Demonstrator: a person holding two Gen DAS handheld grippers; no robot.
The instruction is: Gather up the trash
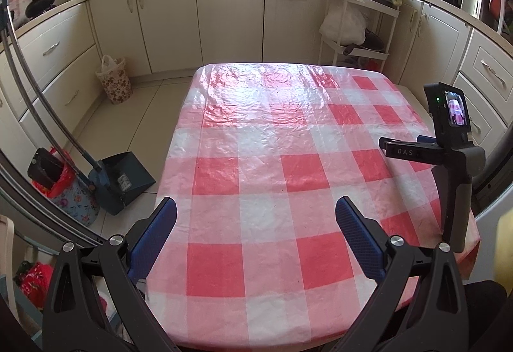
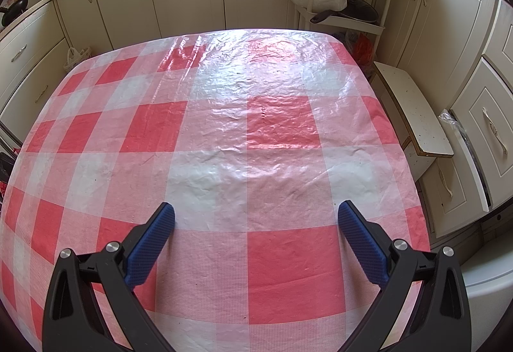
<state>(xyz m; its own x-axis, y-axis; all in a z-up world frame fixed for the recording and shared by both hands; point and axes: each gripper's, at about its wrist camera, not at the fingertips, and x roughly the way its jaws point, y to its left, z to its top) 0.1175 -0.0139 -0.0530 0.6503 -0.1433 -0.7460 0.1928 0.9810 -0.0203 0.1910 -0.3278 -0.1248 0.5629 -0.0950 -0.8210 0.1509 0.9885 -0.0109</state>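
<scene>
the only writing i can read is "das" on the side of my right hand-held gripper (image 1: pixel 404 150), seen from the left wrist view as it stands over the bench's right edge with its small screen lit. my left hand-held gripper (image 1: pixel 256 207) and the right one (image 2: pixel 256 213) both have their blue fingers spread wide with nothing between them, hovering over the bench (image 2: pixel 224 159) in its red-and-white checked plastic cover, and i see no trash on it in either view. only the left view shows the floor at the left with a dark dustpan (image 1: pixel 126 180), a floral bin with a red bag (image 1: pixel 69 194) and a patterned basket (image 1: pixel 113 82), while only the right view shows the white stool (image 2: pixel 416 114) beside the bench's right edge.
</scene>
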